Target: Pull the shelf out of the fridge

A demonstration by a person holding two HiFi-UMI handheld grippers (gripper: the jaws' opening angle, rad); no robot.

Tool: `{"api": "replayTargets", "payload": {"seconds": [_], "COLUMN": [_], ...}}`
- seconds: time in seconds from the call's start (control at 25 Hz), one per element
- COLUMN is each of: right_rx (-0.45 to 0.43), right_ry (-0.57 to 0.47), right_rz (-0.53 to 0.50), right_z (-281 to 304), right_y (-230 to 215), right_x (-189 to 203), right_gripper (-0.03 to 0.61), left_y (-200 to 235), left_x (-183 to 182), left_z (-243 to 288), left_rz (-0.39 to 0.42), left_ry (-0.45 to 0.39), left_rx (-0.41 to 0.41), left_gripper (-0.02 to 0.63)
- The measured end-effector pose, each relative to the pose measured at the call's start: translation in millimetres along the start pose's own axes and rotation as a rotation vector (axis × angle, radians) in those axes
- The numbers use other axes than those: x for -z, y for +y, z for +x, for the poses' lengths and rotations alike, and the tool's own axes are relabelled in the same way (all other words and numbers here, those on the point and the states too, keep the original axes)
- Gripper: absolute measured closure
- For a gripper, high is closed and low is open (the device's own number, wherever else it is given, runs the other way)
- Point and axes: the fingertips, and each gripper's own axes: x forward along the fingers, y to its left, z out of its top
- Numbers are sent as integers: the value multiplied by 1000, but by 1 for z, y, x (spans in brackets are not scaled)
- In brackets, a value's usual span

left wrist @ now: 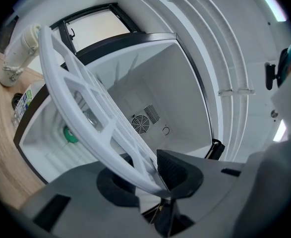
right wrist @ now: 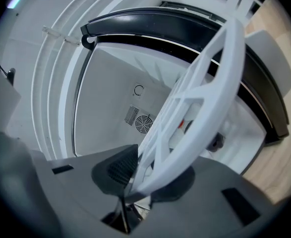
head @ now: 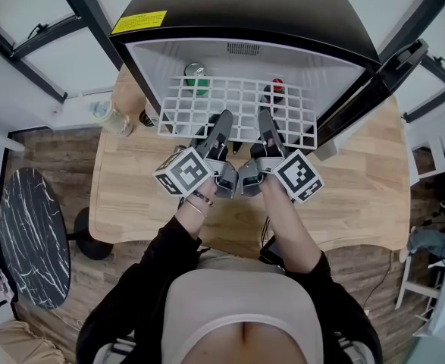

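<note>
The fridge [head: 245, 6] stands on a wooden table [head: 131, 203] with its door [head: 393, 70] swung open to the right. The white grid shelf [head: 237, 105] lies level inside the fridge, and its near edge is at the opening, toward the person. The left gripper [head: 220, 123] is clenched on this near edge, a little left of the middle. In the left gripper view, the rim of the shelf [left wrist: 86, 108] runs between the two dark pads of the left gripper [left wrist: 150, 175], and both pads press on it. The right gripper [head: 266, 123] grasps the same edge just beside the left one, a little right of the middle. In the right gripper view, the shelf [right wrist: 204, 98] also sits pinched between the pads of the right gripper [right wrist: 140, 175]. Two things stand inside the fridge, under the shelf, and they are seen through the grid. A green can [head: 197, 78] is at the far left and a dark bottle with a red cap [head: 277, 88] is at the far right. A round fan grille [left wrist: 140, 124] is on the back wall. Outside the fridge, on the table to its left, a pale bottle [head: 110, 116] stands near the side wall.
</note>
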Motion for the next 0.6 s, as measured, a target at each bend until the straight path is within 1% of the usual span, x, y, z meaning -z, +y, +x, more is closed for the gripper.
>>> {"api": "replayTargets", "payload": {"seconds": [0.32,0.6], "right_rx": [2,5], "right_ry": [9,13], "right_rz": [6,-3], "right_z": [-4,-8], "right_y": [1,1], "right_x": [1,3], "right_gripper": [479,479], "left_y": [-1,-2], "left_x": [2,4], "left_z": [-4,-8], "left_rz": [-9,12], "left_ry": [16,23], "left_rx": [-1,-18], "left_gripper": [508,508]}}
